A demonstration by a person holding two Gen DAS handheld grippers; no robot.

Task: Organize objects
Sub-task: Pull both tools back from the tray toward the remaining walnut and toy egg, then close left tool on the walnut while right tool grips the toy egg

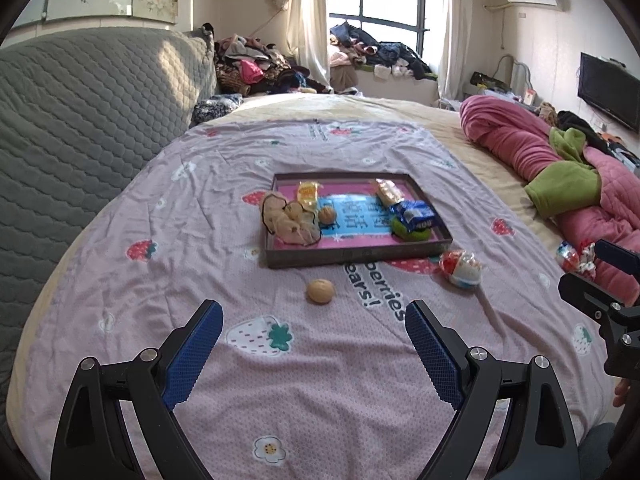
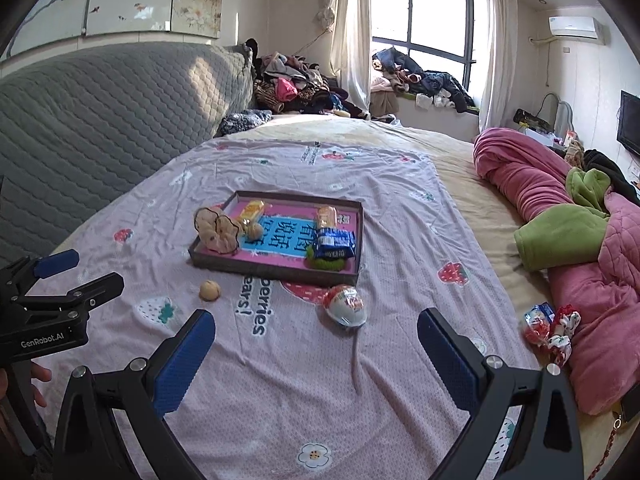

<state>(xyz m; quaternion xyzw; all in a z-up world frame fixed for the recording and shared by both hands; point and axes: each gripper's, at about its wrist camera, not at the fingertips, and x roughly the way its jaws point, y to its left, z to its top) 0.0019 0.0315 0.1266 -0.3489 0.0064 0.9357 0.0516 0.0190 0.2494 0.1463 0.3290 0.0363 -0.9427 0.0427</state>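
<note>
A dark tray with a pink and blue bottom lies on the bed. It holds a beige mesh bag, a walnut, yellow snack packets, a blue packet and a green item. A loose walnut lies in front of the tray. A red-white egg toy lies at its right corner. My left gripper is open and empty, short of the walnut. My right gripper is open and empty, just short of the egg toy.
A red-white wrapped candy bundle lies by the pink and green quilt at right. A grey quilted headboard stands at left. Clothes are piled by the window. The bedsheet has strawberry prints.
</note>
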